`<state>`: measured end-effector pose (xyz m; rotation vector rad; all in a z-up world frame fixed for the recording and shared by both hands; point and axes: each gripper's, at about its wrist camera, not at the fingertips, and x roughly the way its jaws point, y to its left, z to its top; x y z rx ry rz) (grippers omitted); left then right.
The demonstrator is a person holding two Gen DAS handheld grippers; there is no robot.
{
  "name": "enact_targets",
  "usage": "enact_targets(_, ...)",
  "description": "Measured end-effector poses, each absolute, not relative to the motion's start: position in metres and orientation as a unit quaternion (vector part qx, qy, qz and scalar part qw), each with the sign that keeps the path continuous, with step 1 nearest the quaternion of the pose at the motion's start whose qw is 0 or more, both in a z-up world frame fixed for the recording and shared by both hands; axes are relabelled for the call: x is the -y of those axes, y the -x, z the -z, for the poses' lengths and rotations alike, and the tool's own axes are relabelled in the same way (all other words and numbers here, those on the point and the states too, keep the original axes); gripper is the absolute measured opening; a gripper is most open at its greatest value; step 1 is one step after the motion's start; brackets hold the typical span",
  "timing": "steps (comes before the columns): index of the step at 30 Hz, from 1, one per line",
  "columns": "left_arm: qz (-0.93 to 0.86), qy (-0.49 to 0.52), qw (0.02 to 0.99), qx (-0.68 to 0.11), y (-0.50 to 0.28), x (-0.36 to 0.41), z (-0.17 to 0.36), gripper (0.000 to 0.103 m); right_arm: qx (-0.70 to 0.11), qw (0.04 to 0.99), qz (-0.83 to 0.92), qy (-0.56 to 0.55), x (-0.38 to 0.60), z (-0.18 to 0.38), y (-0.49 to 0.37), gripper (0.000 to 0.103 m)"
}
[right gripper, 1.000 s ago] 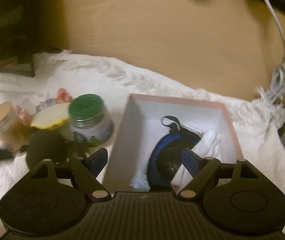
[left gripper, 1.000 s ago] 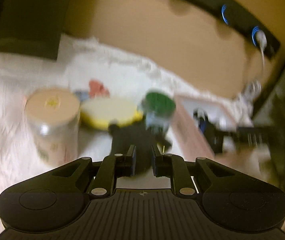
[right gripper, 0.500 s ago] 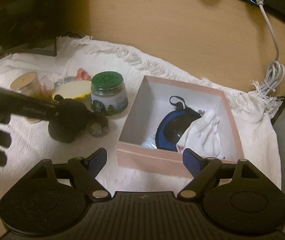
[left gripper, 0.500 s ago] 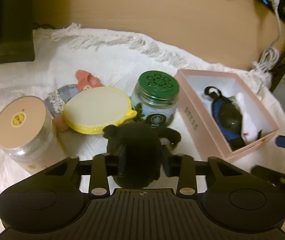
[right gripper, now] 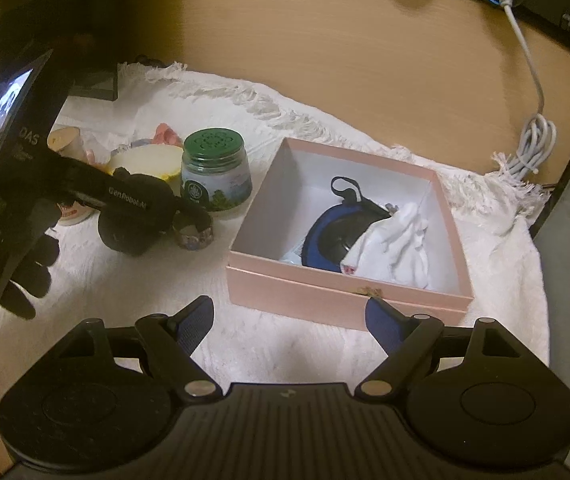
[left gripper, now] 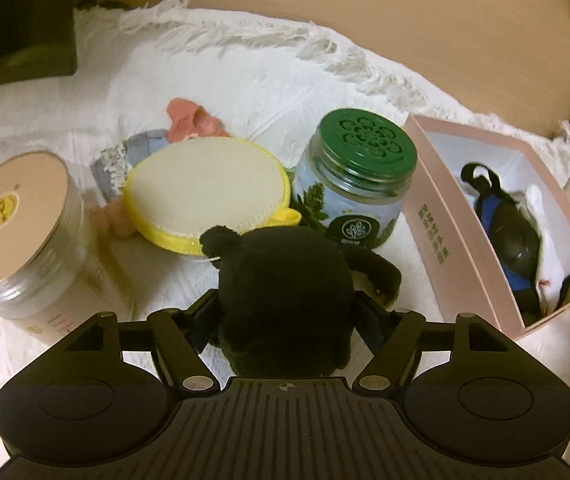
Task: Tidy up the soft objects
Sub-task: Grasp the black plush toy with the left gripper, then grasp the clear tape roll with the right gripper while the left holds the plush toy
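Fingers, left gripper (left gripper: 287,312): opening, spread either side of black plush toy (left gripper: 285,292).
Fingers, right gripper (right gripper: 287,326): spread wide, nothing between.

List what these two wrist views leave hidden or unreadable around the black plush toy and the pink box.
- Left wrist view: the black plush toy hides the opening left gripper fingertips; contact unclear.
- Right wrist view: the left gripper's arm crosses the toy, hiding its top.
- Both views: the white cloth covers part of the blue pouch in the pink box.
- Box print: too small to read.
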<state>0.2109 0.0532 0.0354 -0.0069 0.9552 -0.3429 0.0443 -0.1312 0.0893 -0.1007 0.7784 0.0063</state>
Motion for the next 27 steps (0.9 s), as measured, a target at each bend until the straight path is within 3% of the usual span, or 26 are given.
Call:
enact_targets(13,0.188,0.043,0.868,-0.458,-0.175,-0.073,-0.053,0.071,-0.367,0.927,-0.025,0.071,0.119,-0.1,-0.068,0.084)
enact_targets(27,0.159,0.074,0.863,-0.473,-0.135,-0.147,-0.061,0.071,-0.394,0.91,-0.102,0.077,0.058,-0.089,-0.119,0.084)
